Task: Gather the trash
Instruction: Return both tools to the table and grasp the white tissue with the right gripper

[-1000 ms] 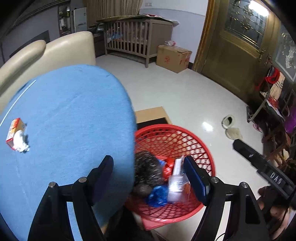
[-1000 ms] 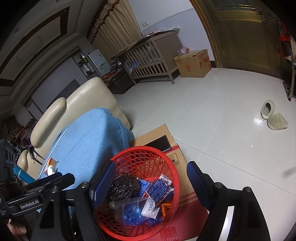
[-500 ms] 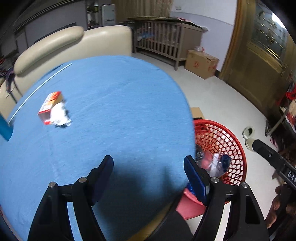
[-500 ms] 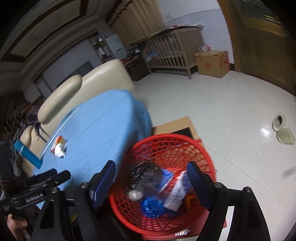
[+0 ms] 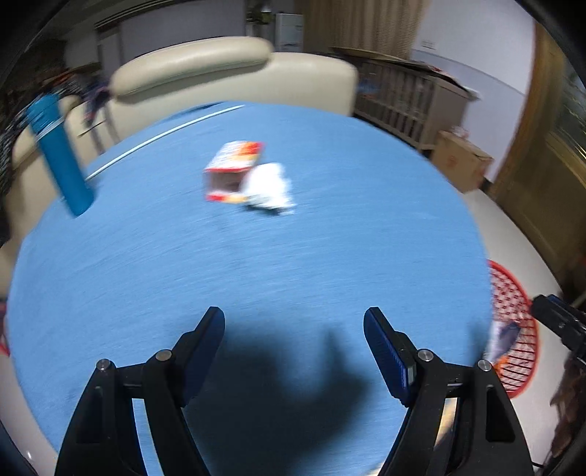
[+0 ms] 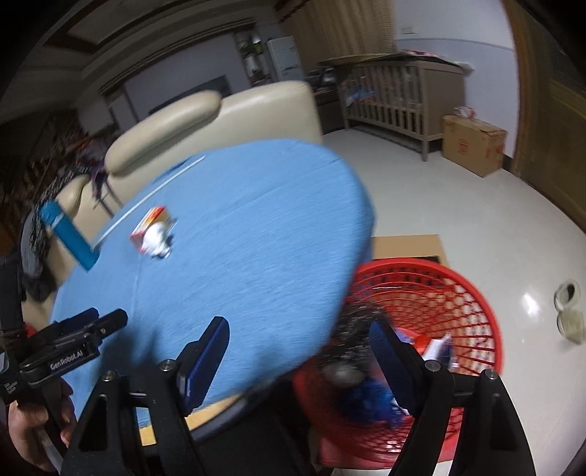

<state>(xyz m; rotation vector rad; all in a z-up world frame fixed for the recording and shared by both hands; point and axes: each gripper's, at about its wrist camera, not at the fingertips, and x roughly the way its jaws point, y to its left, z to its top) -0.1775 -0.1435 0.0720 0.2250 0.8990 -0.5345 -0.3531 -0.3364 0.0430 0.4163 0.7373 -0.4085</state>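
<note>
A shiny white floor (image 6: 457,205) fills the room. A cream sofa (image 5: 234,77) sits at 12 o'clock. A wooden crib (image 6: 399,95) and a cardboard box (image 6: 472,144) stand at 2 o'clock, by the pale wall (image 6: 454,31).

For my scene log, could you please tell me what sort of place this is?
Probably a home living room: a cream sofa behind the blue-covered table, a wooden crib by the wall, and slippers on the tiled floor.

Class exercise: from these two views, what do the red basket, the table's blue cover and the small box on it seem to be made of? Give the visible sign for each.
Red basket: probably plastic, glossy moulded lattice.
Blue cover: looks like matte woven fabric, fine streaky texture.
Small box: likely printed cardboard, open end showing a plain brown inside.
</note>
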